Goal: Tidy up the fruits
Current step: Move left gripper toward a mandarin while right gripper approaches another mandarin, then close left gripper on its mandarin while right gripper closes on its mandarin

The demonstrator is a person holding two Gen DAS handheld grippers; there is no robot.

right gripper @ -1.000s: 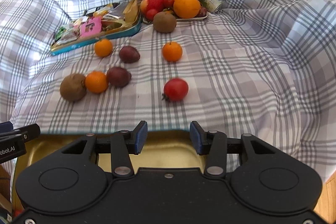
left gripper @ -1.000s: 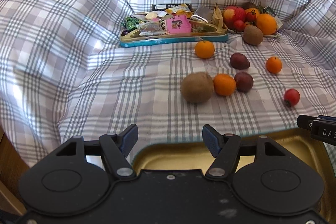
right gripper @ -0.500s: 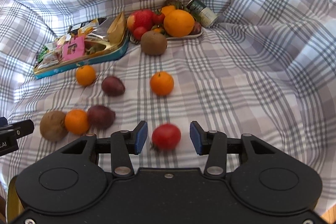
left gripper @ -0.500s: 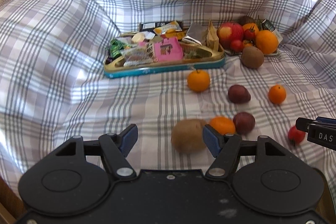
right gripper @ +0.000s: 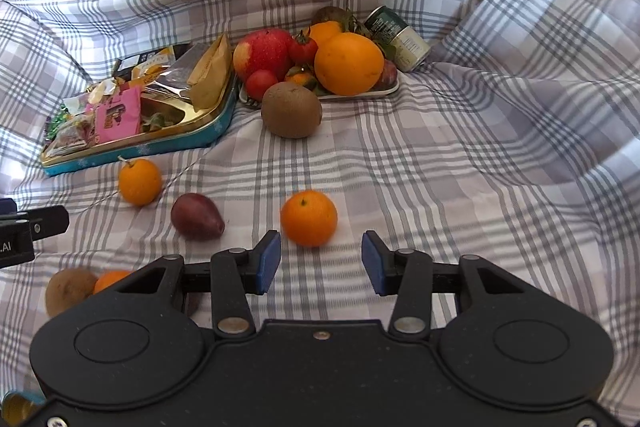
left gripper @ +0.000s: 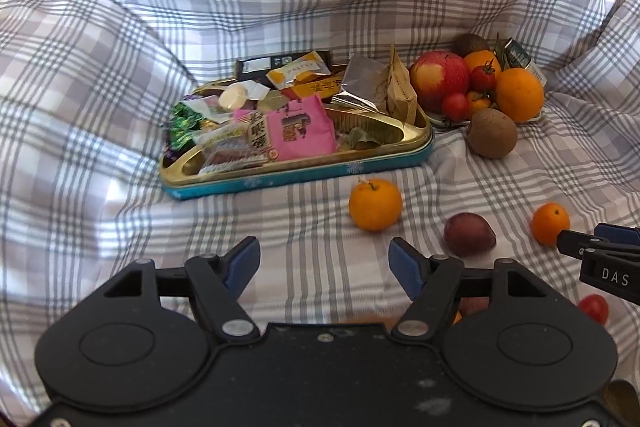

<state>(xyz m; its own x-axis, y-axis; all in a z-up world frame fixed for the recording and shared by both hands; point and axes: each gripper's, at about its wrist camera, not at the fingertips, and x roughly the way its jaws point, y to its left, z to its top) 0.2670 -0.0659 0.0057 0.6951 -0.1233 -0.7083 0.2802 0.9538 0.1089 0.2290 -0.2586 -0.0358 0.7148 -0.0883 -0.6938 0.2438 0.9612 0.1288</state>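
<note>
Right claw, wide and empty, near the mandarin; left claw likewise wide: round fruit may roll on the soft checked cloth if nudged.

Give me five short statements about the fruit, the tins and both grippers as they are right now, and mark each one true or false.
1. The right gripper is open and holds nothing. True.
2. The left gripper is clamped on a kiwi. False: it is open and empty.
3. The teal tin holds snack packets. True.
4. The big orange lies alone on the plaid cloth. False: it sits on the white plate with other fruit.
5. A small orange lies on the cloth just ahead of the right gripper. True.
</note>
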